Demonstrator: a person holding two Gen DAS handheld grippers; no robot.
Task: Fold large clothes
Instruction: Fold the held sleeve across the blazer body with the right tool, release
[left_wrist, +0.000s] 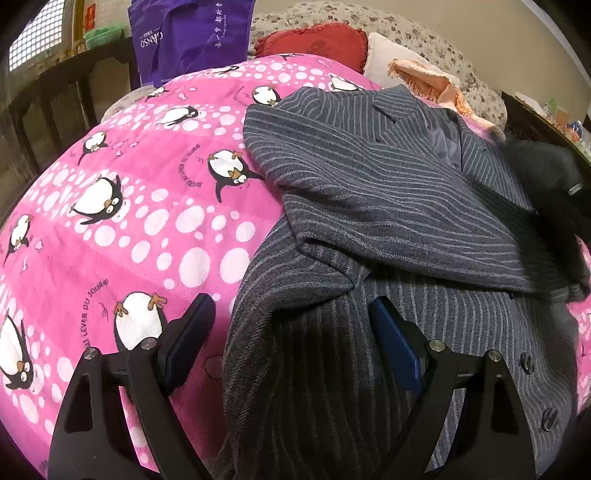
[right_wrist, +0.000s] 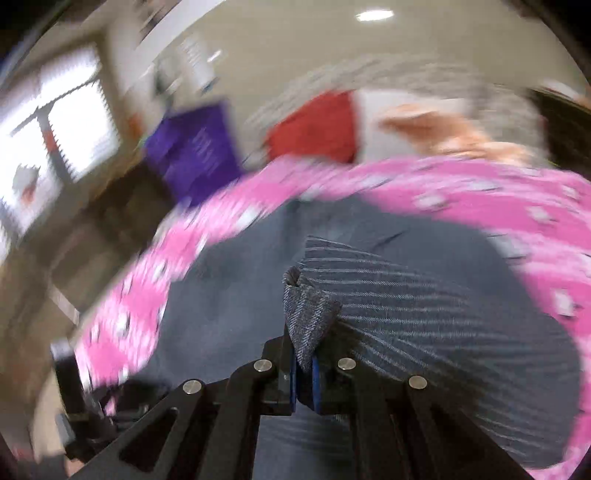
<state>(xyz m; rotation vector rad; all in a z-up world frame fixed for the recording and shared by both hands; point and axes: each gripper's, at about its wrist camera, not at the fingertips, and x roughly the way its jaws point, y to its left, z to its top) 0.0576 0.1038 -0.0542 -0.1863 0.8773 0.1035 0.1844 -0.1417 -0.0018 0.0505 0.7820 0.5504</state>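
A large grey pinstriped jacket (left_wrist: 369, 206) lies on a pink penguin-print quilt (left_wrist: 122, 206), with one side folded over across its chest and its collar toward the pillows. My left gripper (left_wrist: 291, 332) hovers wide open above the jacket's near left edge, nothing between its pads. In the blurred right wrist view, my right gripper (right_wrist: 304, 363) is shut on a pinched fold of the jacket's striped cloth (right_wrist: 308, 314), which trails off to the right over the jacket (right_wrist: 424, 325). A dark shape at the right edge of the left wrist view may be the other tool.
At the bed's head lie a red cushion (left_wrist: 317, 44), a pale pillow with an orange fringed cloth (left_wrist: 424, 77) and a floral cover. A purple bag (left_wrist: 188, 37) stands at the far left beside dark wooden furniture (left_wrist: 44, 103). Two buttons (left_wrist: 526, 363) show at the jacket's near right.
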